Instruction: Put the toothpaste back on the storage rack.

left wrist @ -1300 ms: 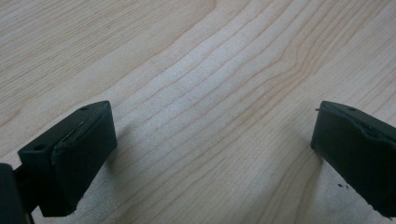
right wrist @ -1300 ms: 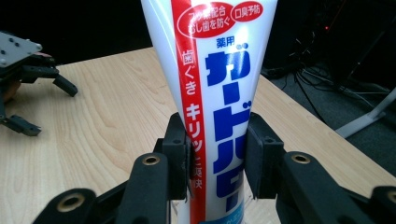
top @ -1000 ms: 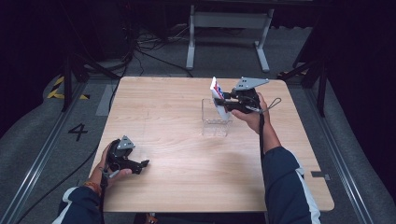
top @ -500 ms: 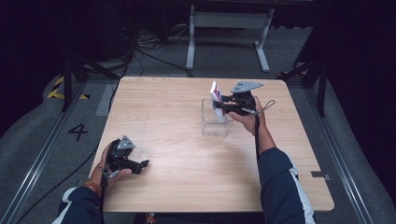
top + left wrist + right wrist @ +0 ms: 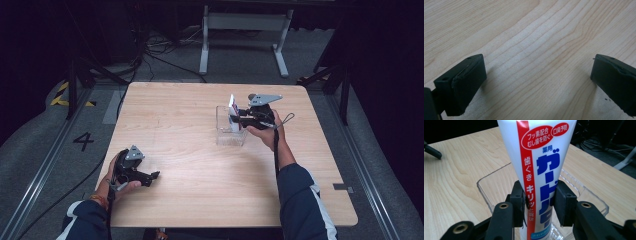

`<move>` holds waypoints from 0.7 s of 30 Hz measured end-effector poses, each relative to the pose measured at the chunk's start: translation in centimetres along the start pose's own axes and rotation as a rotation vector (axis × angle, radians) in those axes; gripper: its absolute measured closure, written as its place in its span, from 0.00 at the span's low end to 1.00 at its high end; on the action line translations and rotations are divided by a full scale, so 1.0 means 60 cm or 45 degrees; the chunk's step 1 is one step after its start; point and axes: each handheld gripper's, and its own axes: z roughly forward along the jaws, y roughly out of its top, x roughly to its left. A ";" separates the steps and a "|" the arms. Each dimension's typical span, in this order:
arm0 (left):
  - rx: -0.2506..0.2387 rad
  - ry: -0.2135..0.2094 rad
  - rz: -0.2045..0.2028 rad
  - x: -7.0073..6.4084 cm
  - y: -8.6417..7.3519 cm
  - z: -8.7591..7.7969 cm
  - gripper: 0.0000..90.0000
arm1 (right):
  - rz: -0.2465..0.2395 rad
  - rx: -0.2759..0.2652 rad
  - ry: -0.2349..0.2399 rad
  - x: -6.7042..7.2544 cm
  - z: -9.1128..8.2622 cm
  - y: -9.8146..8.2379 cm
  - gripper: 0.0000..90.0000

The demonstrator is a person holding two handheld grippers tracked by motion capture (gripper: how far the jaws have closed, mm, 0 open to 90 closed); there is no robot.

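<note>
Right gripper view: right tool (image 5: 539, 203) clamped on upright white toothpaste tube with red stripe (image 5: 536, 157), long axis vertical, directly above clear plastic tray (image 5: 484, 188); left tool (image 5: 536, 82) apart, idle on tabletop (image 5: 529, 32).

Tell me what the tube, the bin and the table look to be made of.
Tube: likely soft plastic, glossy white with red and blue print; it narrows where the pads squeeze it. Bin: clear hard plastic, it seems; the wood shows through its walls and the rim catches light. Table: pale wood or wood-look laminate, matte, with visible grain lines; which of the two can't be told.
</note>
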 end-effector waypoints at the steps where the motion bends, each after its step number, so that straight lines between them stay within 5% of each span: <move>1: 0.000 0.000 0.000 0.000 0.000 0.000 0.01 | 0.002 0.002 0.005 -0.001 0.000 -0.002 0.72; 21: 0.000 0.000 0.000 0.000 0.000 0.000 0.01 | -0.015 0.095 0.006 0.004 0.009 -0.019 0.68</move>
